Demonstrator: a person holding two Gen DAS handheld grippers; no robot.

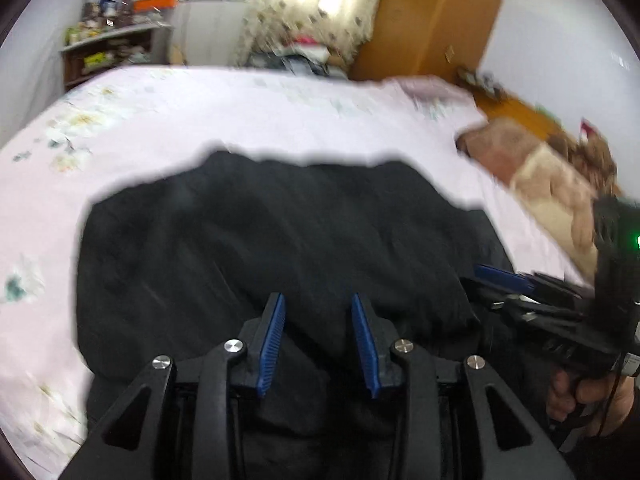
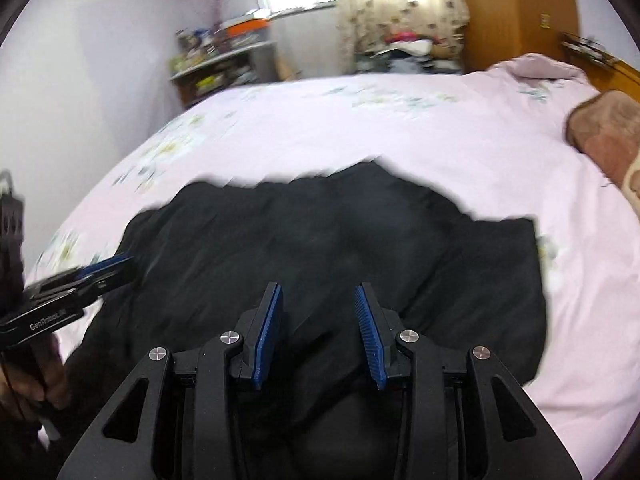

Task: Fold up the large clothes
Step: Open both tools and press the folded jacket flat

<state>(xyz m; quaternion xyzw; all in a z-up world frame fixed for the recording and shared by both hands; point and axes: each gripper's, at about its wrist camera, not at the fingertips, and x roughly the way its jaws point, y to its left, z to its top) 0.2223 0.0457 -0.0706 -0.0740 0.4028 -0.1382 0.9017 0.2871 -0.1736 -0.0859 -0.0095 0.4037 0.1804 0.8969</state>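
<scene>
Spread out on the pink bed sheet [image 1: 200,120]: one big black garment [image 1: 280,232], close to the near side of the bed. Fills most of the lower half of both views.

Looks soft and floppy, with bumps and folds all over. Probably light for its size, but a bit thick and puffy near the front edge. Not breakable. Likely to sag and droop when lifted, so best picked up in two spots at once. Could slide a little on the smooth sheet.

Good places to grab: the near edge, one spot toward the left and one toward the right, well apart. Pinch the edge only, not a fat bunch of cloth.

Lies longer from side to side than from front to back. So the long way runs left to right across the bed. Far edge wavy, with a flat corner poking out on the right. Cannot tell which end is the top of the garment; too dark and blurry.

Left gripper [image 1: 318,300]: jaws open, blue pads apart, nothing pinched, hanging just over the near part of the cloth. Right gripper [image 2: 318,292]: the same, jaws open and empty over the cloth. Side by side, both tipped down toward the bed. Brown blanket [image 1: 532,160] off to the right, apart from the black garment.
</scene>
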